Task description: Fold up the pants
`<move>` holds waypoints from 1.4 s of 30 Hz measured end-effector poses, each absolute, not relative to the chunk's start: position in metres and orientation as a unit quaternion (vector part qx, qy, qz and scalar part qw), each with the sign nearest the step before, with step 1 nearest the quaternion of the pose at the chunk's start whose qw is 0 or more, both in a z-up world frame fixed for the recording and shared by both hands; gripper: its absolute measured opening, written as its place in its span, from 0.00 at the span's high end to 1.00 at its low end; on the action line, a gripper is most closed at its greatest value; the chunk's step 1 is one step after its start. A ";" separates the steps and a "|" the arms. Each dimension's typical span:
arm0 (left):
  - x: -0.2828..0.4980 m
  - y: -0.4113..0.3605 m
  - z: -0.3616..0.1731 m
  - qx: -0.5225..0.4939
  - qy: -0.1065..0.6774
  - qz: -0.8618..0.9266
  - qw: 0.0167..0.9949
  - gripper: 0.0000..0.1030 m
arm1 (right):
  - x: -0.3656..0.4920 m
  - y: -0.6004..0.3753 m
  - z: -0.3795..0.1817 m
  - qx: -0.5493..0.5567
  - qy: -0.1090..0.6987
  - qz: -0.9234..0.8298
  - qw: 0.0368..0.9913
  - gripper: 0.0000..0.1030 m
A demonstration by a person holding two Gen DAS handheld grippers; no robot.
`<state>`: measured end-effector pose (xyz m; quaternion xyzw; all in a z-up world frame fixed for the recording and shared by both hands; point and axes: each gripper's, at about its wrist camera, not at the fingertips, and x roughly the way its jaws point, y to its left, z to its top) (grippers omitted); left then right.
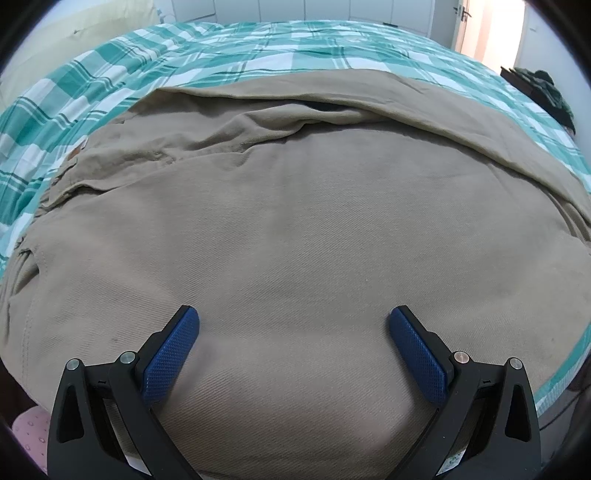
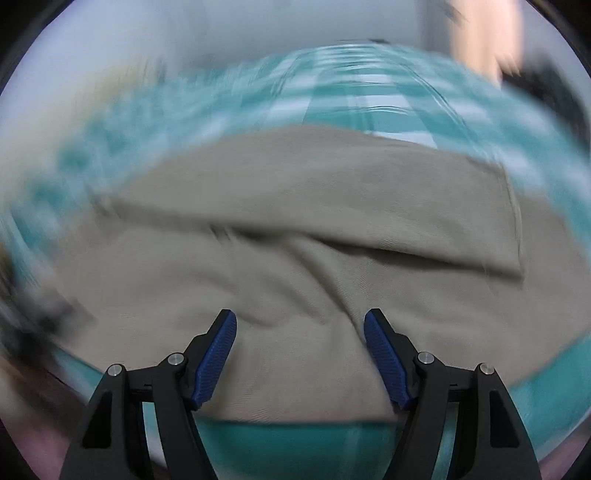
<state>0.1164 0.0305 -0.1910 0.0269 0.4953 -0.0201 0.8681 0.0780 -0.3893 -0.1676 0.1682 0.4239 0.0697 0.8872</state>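
Note:
Khaki pants (image 1: 295, 221) lie spread on a bed with a green and white checked sheet (image 1: 229, 51). In the left wrist view they fill most of the frame, with the waistband at the left and a fold of cloth running across the far side. My left gripper (image 1: 294, 317) is open, close above the flat cloth, holding nothing. In the right wrist view the picture is motion-blurred; the pants (image 2: 295, 229) show a leg end at the right and a diagonal crease. My right gripper (image 2: 300, 321) is open just above the near hem, empty.
A dark heap of clothing (image 1: 546, 92) sits beside the bed at the far right, near a lit doorway (image 1: 491, 26). White cupboard fronts (image 1: 295, 9) stand behind the bed. The near bed edge (image 2: 295, 443) runs under the right gripper.

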 end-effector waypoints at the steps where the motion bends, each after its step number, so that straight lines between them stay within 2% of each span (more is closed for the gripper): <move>1: 0.117 0.030 -0.191 0.027 0.495 -0.020 0.868 0.01 | 0.076 -0.401 -0.165 0.217 0.420 0.074 0.878 0.31; 5: 0.118 0.029 -0.192 0.027 0.496 -0.017 0.868 0.01 | 0.084 -0.444 -0.161 0.397 0.400 0.093 0.821 0.31; 8: 0.117 0.030 -0.192 0.027 0.495 -0.018 0.868 0.01 | 0.114 -0.463 -0.186 0.488 0.436 0.053 0.755 0.32; 10: 0.116 0.031 -0.191 0.027 0.494 -0.019 0.869 0.01 | 0.125 -0.471 -0.195 0.490 0.443 -0.006 0.750 0.34; 14: 0.116 0.031 -0.191 0.027 0.493 -0.018 0.870 0.01 | 0.127 -0.491 -0.212 0.530 0.392 -0.121 0.742 0.64; 15: 0.116 0.031 -0.191 0.027 0.494 -0.019 0.869 0.01 | 0.128 -0.492 -0.211 0.521 0.383 -0.129 0.751 0.74; 16: 0.117 0.032 -0.189 0.026 0.498 -0.022 0.867 0.01 | 0.133 -0.492 -0.206 0.490 0.385 -0.133 0.771 0.93; 17: 0.117 0.035 -0.185 0.020 0.506 -0.025 0.862 0.01 | 0.134 -0.490 -0.200 0.474 0.382 -0.127 0.783 0.95; 22: 0.129 0.093 -0.136 -0.186 0.499 -0.095 0.841 0.01 | 0.127 -0.471 -0.100 0.369 0.315 -0.003 0.874 0.96; 27: 0.193 0.135 -0.116 -0.350 0.474 -0.146 0.795 0.01 | 0.099 -0.440 -0.015 0.308 0.263 0.108 0.908 0.96; 35: 0.277 0.148 -0.121 -0.387 0.503 -0.110 0.765 0.01 | 0.027 -0.412 0.039 0.238 0.231 0.222 0.917 0.96; 37: 0.284 0.151 -0.124 -0.383 0.513 -0.102 0.761 0.04 | 0.009 -0.417 0.043 0.214 0.234 0.240 0.917 0.96; 38: 0.288 0.153 -0.123 -0.383 0.516 -0.102 0.760 0.09 | 0.003 -0.421 0.043 0.205 0.238 0.242 0.918 0.96; 39: 0.288 0.154 -0.124 -0.384 0.518 -0.102 0.758 0.47 | -0.001 -0.424 0.040 0.189 0.250 0.241 0.919 0.96; 40: 0.291 0.157 -0.128 -0.389 0.526 -0.101 0.750 0.98 | -0.001 -0.429 0.037 0.183 0.257 0.233 0.920 0.96; 42: 0.289 0.162 -0.128 -0.418 0.526 -0.092 0.735 0.98 | 0.015 -0.446 0.021 0.191 0.290 0.206 0.915 0.96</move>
